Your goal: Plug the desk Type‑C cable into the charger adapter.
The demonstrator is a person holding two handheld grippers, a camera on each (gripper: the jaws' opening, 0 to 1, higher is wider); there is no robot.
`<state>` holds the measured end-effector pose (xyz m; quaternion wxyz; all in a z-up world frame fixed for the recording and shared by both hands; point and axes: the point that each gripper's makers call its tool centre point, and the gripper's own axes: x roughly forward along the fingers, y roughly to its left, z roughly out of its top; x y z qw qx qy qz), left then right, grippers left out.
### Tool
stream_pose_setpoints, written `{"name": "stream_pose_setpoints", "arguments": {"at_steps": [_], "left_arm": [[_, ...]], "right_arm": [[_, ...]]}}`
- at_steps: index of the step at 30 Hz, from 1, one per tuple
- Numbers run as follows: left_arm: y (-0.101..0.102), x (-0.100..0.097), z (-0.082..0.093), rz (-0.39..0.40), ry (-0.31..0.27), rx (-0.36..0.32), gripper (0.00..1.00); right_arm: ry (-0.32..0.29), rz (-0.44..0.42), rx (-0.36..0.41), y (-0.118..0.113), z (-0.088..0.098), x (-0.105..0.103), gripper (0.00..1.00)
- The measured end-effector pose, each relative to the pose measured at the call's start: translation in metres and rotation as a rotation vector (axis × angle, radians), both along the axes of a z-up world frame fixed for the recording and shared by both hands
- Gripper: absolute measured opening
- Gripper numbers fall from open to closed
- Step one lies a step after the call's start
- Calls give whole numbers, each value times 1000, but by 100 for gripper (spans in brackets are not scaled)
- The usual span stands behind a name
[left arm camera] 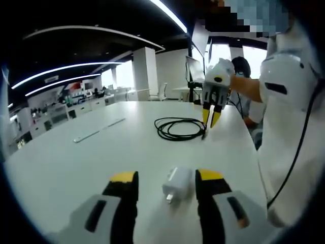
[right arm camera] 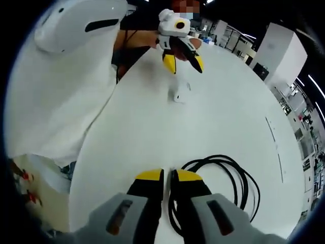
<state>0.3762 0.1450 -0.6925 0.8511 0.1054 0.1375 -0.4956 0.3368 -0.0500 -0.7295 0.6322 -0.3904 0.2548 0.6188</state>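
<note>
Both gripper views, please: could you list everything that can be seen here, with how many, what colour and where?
Charger adapter: one, white, lying on the table between the open jaws of the left gripper.
Type-C cable: one, black, coiled on the table at the right gripper's tips; one end looks pinched there.
Table: one, white, large and rounded, under everything.
Flat strips: two, white, lying on the far side of the table.
Monitor: one, dark, beyond the table's far edge.
Office room: white pillar, desks, ceiling light strips in the background.
Left gripper: one, grey with yellow tips, jaws open.
Right gripper: one, same colours, jaws nearly closed.
Person: white clothing, beside the table.
</note>
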Motion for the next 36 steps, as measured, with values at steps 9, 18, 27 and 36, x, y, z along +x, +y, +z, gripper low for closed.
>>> {"name": "stream_pose_setpoints", "arguments": {"at_steps": [9,18,27,36], "left_arm": [[2,-1,0,7,1,-1,44],[3,-1,0,9,-1,0,44],[6,-2,0,16,0,-3,44],[9,-1,0,22,-2,-3,44]], "right_arm": [[5,4,-1,2,-4,2,7],[4,11,-2,6,-5,3,7],[6,16,-13,10,-10,7,7],[13,24,-12,12,-10,8,7]]}}
